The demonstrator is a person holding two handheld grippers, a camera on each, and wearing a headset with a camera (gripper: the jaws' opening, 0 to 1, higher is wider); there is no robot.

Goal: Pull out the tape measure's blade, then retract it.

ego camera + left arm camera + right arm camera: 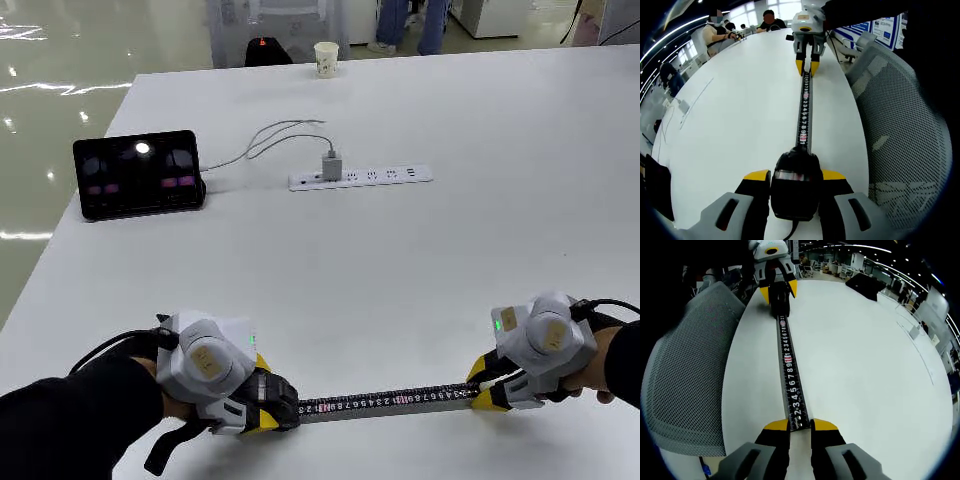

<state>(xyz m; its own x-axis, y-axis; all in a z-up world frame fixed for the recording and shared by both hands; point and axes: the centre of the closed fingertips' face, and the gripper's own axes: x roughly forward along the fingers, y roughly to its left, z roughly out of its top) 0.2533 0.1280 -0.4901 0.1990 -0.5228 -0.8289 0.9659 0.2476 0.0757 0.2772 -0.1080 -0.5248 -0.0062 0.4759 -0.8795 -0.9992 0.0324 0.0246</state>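
Your left gripper (266, 405) clamps the tape measure's case (796, 190); your right gripper (487, 386) pinches the blade (385, 402), stretched straight between them; retract leftward along it.

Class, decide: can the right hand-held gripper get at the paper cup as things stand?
Probably not: the right hand-held gripper is shut on the blade, and the paper cup stands at the far edge of the table.

On the worktop (400, 280), near the front edge, the tape measure case (280, 402) sits in the left claw (265, 392). Its blade (390, 402) runs rightward into the right claw (482, 385). Behind them lies a power strip (365, 177), with a tablet (138, 173) to its left and a cup (326, 58) at the far edge.
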